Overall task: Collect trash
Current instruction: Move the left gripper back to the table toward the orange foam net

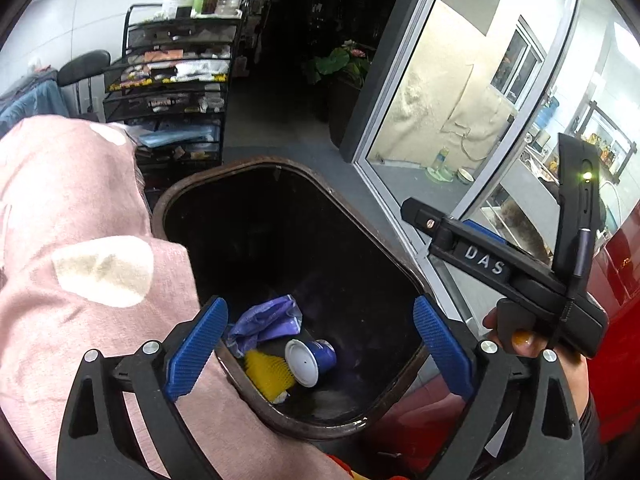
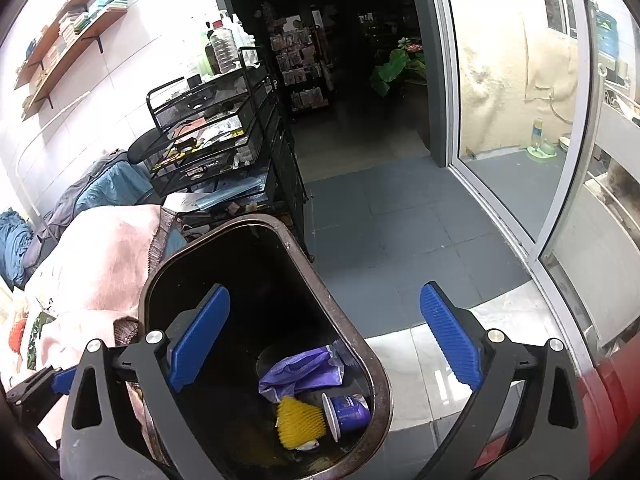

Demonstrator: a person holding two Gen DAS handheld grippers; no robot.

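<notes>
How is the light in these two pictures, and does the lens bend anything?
Left wrist view: the bin is dark inside, yet the blue cup and yellow piece show clearly; the door frame curves from the fisheye. Right wrist view: the white wall is overexposed, the doorway nearly black, and the floor tile shows glare.

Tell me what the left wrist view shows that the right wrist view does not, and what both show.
Only the left wrist view shows the right gripper from outside, with the white letters DAS on its black body and a green light lit.

Only the right wrist view shows the wooden wall shelves with books and the glossy white floor tiles.

Both show the dark brown trash bin holding a crumpled purple plastic bag, a blue paper cup with white lid and a yellow ridged piece, plus the black mesh drawer cart. Each view's own jaws are open and hold nothing.
</notes>
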